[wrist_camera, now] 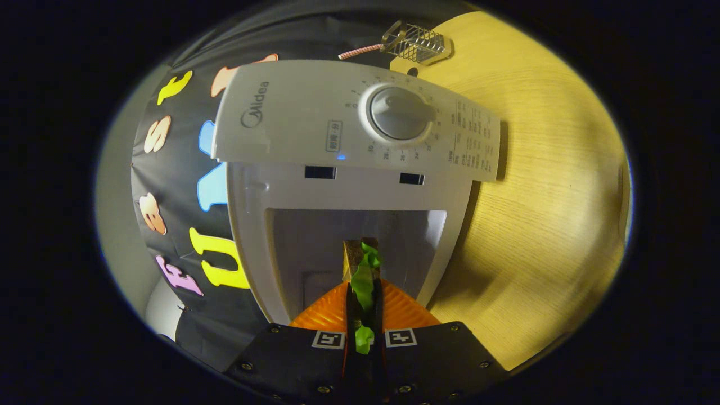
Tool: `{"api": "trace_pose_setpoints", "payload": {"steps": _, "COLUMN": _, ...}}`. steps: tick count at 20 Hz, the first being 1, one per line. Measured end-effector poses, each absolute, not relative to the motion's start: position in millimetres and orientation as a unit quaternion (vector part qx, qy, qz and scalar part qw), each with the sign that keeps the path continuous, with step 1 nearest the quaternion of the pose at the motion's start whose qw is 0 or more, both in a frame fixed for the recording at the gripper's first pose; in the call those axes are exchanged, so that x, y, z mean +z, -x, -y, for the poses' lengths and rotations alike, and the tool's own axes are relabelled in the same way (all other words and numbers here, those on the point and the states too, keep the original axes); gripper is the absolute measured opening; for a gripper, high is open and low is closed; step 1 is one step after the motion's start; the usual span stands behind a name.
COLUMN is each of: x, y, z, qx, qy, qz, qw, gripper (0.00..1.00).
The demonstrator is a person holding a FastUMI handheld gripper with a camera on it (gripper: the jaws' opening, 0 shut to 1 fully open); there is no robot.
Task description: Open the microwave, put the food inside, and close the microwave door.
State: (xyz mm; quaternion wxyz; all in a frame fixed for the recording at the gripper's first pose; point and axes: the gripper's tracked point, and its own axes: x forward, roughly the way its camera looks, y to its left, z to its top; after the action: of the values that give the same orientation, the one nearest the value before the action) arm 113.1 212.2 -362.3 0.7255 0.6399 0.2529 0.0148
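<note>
The white microwave (292,118) appears turned sideways here, with its control panel and round dial (399,112) beyond the fingers. Its cavity (304,247) stands open straight ahead, pale and bare inside. Two dark latch slots (320,172) sit between panel and cavity. My gripper (364,286) is shut on the food (363,275), a thin sandwich-like piece with brown bread and green lettuce, pinched on both sides by the fingers. The food's far end points into the cavity mouth. How deep it reaches I cannot tell.
The microwave stands on a light wooden tabletop (551,197) that spreads out past its panel side. A small wire basket (416,44) with a striped handle lies on that wood beyond the microwave. The black cloth wall (174,185) runs behind the microwave.
</note>
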Motion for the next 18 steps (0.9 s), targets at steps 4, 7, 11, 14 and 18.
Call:
{"api": "trace_pose_setpoints", "payload": {"steps": 4, "x": -373, "y": -136, "z": -218, "qx": -0.011, "qy": -0.647, "qz": -0.232, "qw": 0.726, "gripper": 0.12}}
{"api": "trace_pose_setpoints", "payload": {"steps": 7, "x": -381, "y": -150, "z": -220, "qx": -0.04, "qy": -0.649, "qz": -0.206, "qw": 0.732, "gripper": 0.12}}
{"api": "trace_pose_setpoints", "payload": {"steps": 11, "x": -391, "y": -166, "z": -233, "qx": -0.059, "qy": -0.654, "qz": -0.188, "qw": 0.731, "gripper": 0.12}}
{"api": "trace_pose_setpoints", "payload": {"steps": 14, "x": -400, "y": -178, "z": -236, "qx": -0.078, "qy": -0.644, "qz": -0.183, "qw": 0.739, "gripper": 0.12}}
{"api": "trace_pose_setpoints", "payload": {"steps": 18, "x": -409, "y": -187, "z": -239, "qx": -0.091, "qy": -0.629, "qz": -0.18, "qw": 0.751, "gripper": 0.12}}
